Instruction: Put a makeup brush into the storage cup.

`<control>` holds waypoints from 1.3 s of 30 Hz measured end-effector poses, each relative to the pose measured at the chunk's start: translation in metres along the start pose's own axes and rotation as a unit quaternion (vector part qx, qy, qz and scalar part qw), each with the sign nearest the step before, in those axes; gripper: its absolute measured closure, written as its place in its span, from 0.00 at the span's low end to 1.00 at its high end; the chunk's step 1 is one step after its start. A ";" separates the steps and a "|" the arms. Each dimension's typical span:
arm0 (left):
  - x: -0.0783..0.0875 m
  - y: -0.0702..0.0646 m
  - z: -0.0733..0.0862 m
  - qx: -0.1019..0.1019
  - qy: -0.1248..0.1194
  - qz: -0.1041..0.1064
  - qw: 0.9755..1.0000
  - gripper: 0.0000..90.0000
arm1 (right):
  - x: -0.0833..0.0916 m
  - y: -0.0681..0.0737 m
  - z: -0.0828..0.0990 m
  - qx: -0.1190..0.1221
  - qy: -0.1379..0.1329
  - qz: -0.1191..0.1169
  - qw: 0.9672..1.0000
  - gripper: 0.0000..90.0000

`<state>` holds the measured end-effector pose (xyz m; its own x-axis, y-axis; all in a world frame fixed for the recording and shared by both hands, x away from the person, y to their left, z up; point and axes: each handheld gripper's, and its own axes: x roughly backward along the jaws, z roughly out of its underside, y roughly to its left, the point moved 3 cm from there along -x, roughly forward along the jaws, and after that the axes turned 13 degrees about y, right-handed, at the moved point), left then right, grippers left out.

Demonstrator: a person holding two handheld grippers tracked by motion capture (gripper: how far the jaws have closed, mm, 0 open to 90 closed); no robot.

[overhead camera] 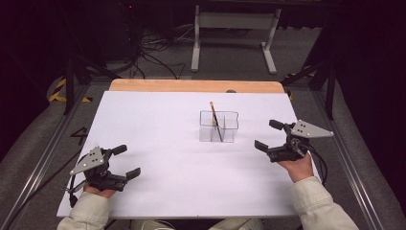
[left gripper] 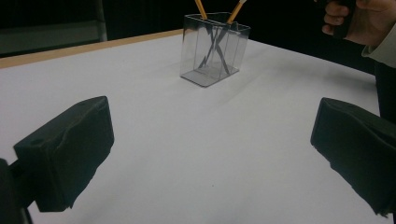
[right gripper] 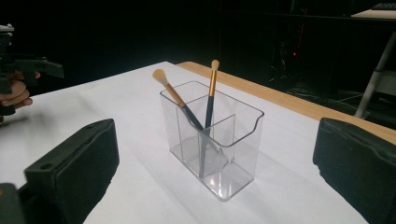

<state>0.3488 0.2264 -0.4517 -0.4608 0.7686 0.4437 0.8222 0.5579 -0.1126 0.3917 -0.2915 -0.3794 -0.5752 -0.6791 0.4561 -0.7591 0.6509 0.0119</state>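
Both tongs apart and empty: right tongs (overhead camera: 268,135) just right of clear holder (overhead camera: 219,126) with two brushes (right gripper: 208,100) mid-worktop, left tongs (overhead camera: 123,161) near-left; approach slow, avoid tipping holder.

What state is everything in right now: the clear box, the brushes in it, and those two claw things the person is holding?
Clear holder: upright on the white table, two compartments.
First brush: inside, leaning, bristles up.
Second brush: inside, near upright, bristles up.
Left gripper: open, nothing between its jaws.
Right gripper: open, nothing between its jaws, beside the holder.
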 end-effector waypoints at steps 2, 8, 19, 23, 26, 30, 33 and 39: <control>0.000 0.000 0.000 -0.001 0.000 0.002 1.000 0.00 | 0.002 0.001 0.005 0.002 0.002 0.000 1.000 0.01; 0.001 -0.001 0.000 -0.002 -0.002 0.006 1.000 0.00 | 0.005 0.005 0.018 0.003 -0.003 0.003 1.000 0.00; 0.001 -0.001 0.000 -0.002 -0.003 0.013 1.000 0.00 | -0.002 0.013 0.045 0.008 -0.011 0.002 1.000 0.00; 0.001 -0.001 0.000 0.000 -0.003 0.015 1.000 0.00 | -0.004 0.013 0.053 0.002 -0.016 0.004 1.000 0.00; 0.000 -0.001 0.000 -0.003 -0.002 0.017 1.000 0.00 | -0.005 0.012 0.059 -0.005 -0.017 0.005 1.000 0.00; -0.002 -0.001 0.000 -0.002 -0.001 0.018 1.000 0.00 | -0.005 0.011 0.065 -0.006 -0.018 0.013 1.000 0.00; -0.003 -0.002 0.001 0.001 -0.003 0.018 1.000 0.00 | -0.005 0.011 0.070 -0.011 -0.022 0.014 1.000 0.00; -0.003 -0.001 0.002 0.009 -0.010 0.023 1.000 0.00 | -0.008 0.011 0.076 -0.018 -0.023 0.015 0.999 0.00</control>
<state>0.3488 0.2248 -0.4546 -0.4292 0.7996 0.4201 0.8367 0.5271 -0.1484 0.3650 -0.3051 -0.4507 -0.6117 -0.6737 0.4146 -0.7307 0.6821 0.0303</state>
